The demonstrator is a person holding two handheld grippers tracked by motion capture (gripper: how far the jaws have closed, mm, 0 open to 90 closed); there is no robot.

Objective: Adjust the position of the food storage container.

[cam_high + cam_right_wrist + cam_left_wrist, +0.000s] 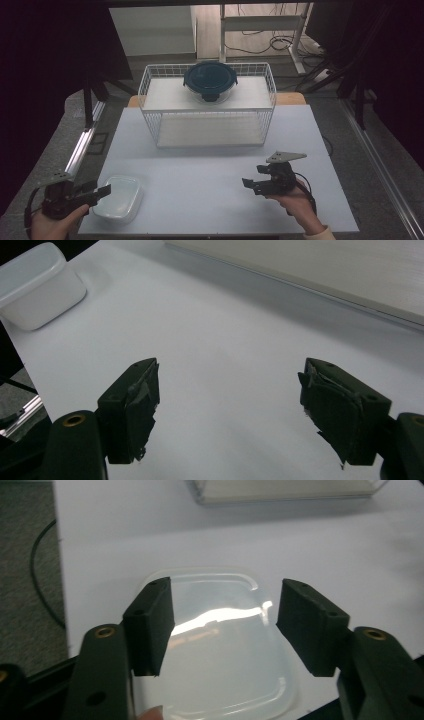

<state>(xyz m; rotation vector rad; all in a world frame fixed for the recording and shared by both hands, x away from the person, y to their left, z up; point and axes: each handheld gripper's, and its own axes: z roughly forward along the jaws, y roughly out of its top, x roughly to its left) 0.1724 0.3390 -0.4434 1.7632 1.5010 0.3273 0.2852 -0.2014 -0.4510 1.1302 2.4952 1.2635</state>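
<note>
At the near left corner of the table sits the white lidded container, and the left gripper comes in level from the table edge, its jaws parted wide on either side of the lid, the pads clear of it, lined up for a grab. How far above the lid they hang is hard to judge. The wire basket holds a round blue-lidded bowl on its upper shelf. To the right, the right gripper waits, jaws spread, holding nothing.
</note>
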